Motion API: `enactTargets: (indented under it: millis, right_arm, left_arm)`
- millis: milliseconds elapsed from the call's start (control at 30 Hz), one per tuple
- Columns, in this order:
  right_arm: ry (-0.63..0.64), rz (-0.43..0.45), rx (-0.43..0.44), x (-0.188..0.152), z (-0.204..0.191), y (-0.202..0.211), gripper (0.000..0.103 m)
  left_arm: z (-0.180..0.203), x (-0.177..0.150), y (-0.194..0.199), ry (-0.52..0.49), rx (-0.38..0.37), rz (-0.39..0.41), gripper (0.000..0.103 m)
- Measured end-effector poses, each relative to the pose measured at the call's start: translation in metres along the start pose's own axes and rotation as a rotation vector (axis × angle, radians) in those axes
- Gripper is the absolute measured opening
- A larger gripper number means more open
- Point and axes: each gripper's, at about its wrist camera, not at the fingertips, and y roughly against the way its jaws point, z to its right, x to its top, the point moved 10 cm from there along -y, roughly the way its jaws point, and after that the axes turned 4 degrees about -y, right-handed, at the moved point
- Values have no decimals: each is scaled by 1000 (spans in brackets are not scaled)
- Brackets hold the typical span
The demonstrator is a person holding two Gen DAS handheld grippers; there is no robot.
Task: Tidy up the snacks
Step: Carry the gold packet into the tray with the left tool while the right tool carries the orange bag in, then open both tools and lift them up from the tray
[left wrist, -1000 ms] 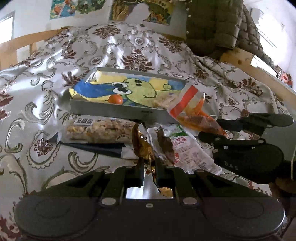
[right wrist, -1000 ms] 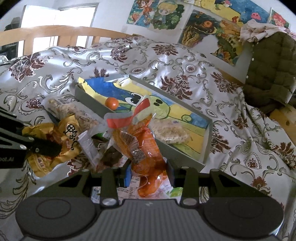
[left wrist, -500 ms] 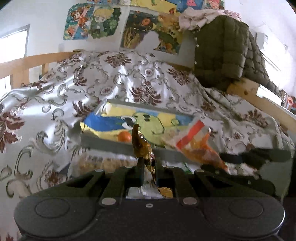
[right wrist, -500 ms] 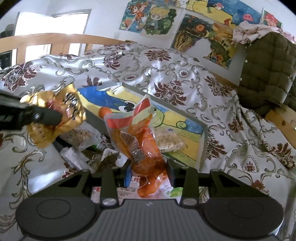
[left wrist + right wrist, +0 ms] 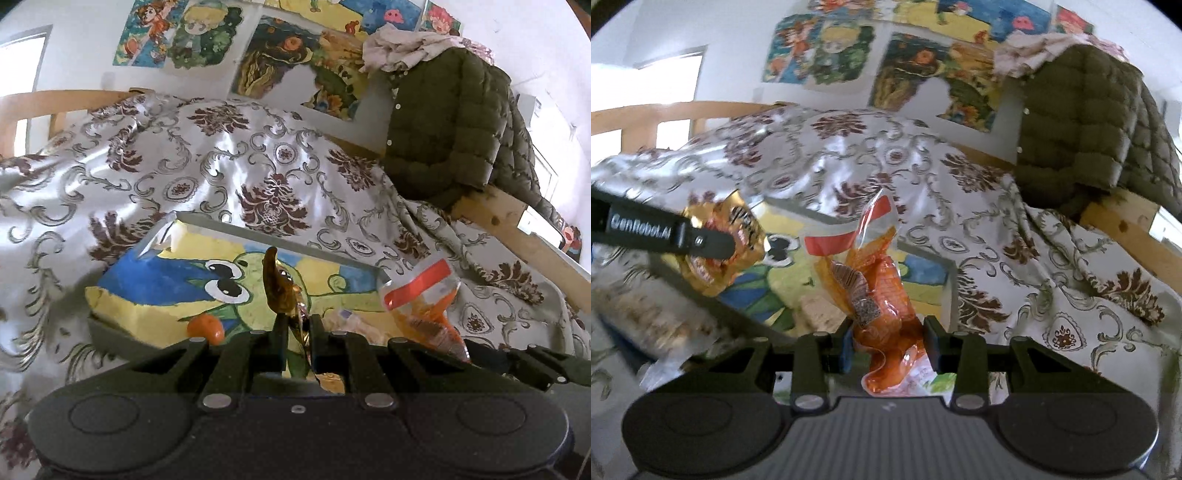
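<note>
Orange packet (image 5: 882, 295) — gold, perhaps foil, wrapper (image 5: 720, 254)

Left gripper (image 5: 295, 325) is clamped tight on a gold foil snack packet (image 5: 277, 284), held right over the grey tray (image 5: 110, 332) with the frog drawing. Small orange ball (image 5: 207, 328) sits at the tray's near edge, and an orange snack bag (image 5: 424, 302) is over the tray's right end.

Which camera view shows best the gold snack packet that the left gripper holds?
The right wrist view: there the gold snack packet shows its broad printed face, pinched by the left gripper. The left wrist view shows the packet only edge-on, a thin brown-gold strip rising between the fingers.
</note>
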Motion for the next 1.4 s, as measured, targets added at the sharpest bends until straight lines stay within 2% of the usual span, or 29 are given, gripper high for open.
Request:
enactTargets:
  millis: [233, 500, 633, 900, 1033, 1100, 1167, 1300, 1400]
  right_arm:
    - [-49, -6, 5, 3, 8, -26, 42]
    - [-21, -19, 4, 1, 1, -56, 43]
    - [-18, -51, 15, -3, -7, -69, 30]
    - [19, -69, 10, -8, -14, -73, 31]
    - [14, -69, 14, -8, -13, -71, 38]
    - [18, -69, 19, -7, -14, -70, 42]
    - [14, -68, 24, -7, -15, -67, 50]
    - [-18, -55, 41, 0, -14, -58, 58]
    - [-69, -35, 43, 8, -6, -47, 67]
  left_arm:
    - [-13, -1, -35, 53, -22, -21, 11]
    - [-31, -5, -54, 79, -17, -43, 11]
    - [-35, -11, -60, 81, -13, -68, 11]
    - [-37, -18, -65, 78, 1, -100, 12]
    - [-39, -21, -66, 67, 23, -119, 13]
    - [-40, -20, -65, 58, 41, -121, 19]
    - [-41, -18, -62, 48, 59, -117, 22]
    - [-41, -14, -54, 38, 85, -106, 45]
    - [-42, -8, -46, 41, 102, -87, 57]
